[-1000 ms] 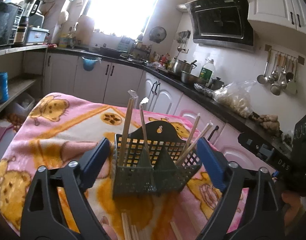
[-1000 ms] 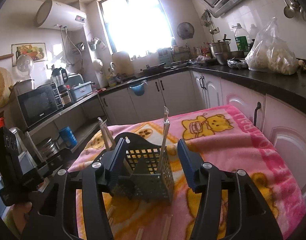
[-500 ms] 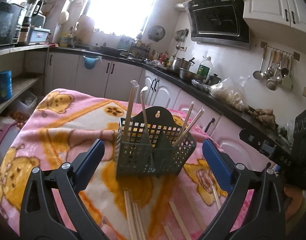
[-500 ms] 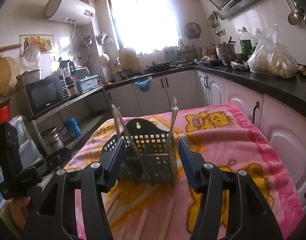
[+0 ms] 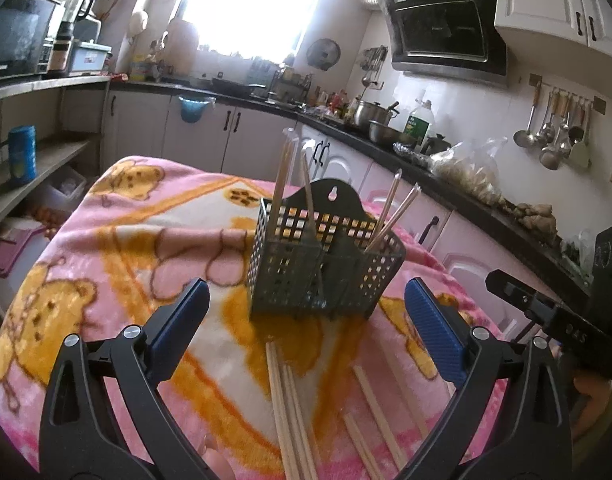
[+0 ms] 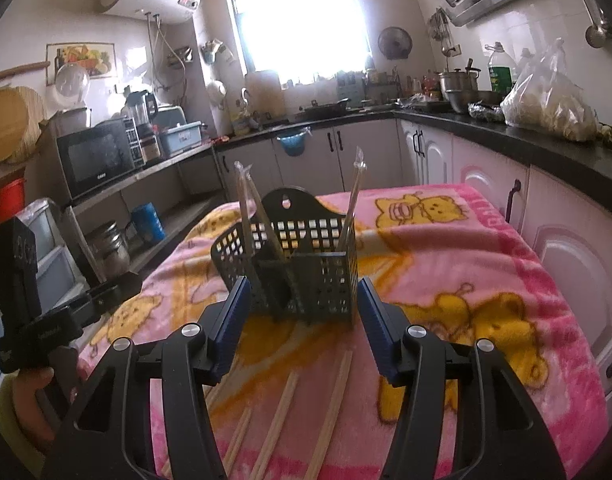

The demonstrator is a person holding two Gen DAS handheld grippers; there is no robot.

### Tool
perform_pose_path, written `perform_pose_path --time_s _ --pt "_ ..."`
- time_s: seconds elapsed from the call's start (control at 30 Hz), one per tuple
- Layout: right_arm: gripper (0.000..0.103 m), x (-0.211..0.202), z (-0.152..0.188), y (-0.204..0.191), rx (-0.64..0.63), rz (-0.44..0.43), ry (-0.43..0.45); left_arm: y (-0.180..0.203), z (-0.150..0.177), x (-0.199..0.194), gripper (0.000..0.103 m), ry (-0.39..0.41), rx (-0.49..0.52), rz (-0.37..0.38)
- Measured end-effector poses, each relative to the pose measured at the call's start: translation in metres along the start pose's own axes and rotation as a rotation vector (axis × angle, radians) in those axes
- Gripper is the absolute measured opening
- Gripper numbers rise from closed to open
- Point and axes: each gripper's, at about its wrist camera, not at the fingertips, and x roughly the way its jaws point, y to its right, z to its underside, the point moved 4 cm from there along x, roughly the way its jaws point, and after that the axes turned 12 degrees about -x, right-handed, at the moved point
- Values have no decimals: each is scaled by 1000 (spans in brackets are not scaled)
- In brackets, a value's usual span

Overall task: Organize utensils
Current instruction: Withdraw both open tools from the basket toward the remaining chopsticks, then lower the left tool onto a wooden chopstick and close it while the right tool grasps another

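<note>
A dark perforated utensil basket (image 5: 325, 264) (image 6: 298, 268) stands upright on a pink blanket-covered table (image 5: 118, 240) (image 6: 445, 248). Several wrapped chopsticks (image 5: 393, 212) (image 6: 351, 204) lean inside its compartments. Loose wooden chopsticks (image 5: 290, 404) (image 6: 333, 404) lie on the blanket in front of the basket. My left gripper (image 5: 306, 328) is open and empty, hovering short of the basket over the loose sticks. My right gripper (image 6: 304, 322) is also open with nothing held, its blue pads (image 6: 373, 328) flanking the basket's near side without touching.
Kitchen counters with pots and a bagged bundle (image 5: 465, 168) run along the right wall. Shelves with a microwave (image 6: 98, 156) and jars stand at the left. The other hand-held gripper body (image 5: 553, 320) (image 6: 46, 312) shows at each view's edge.
Both grippers have pulled back from the basket, which now sits farther ahead. Loose chopsticks on the blanket have come into view below them. Both stay open.
</note>
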Motion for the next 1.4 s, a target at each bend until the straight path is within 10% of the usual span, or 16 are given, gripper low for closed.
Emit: perform_pose_path --time_s 0.87,1.4 --pt "53 20 64 -44 -65 -105 -174 -35 42 3 88 -122 2 -84" --pt "29 58 99 -92 -136 -217 -360 -59 65 55 50 -382 -48 -84"
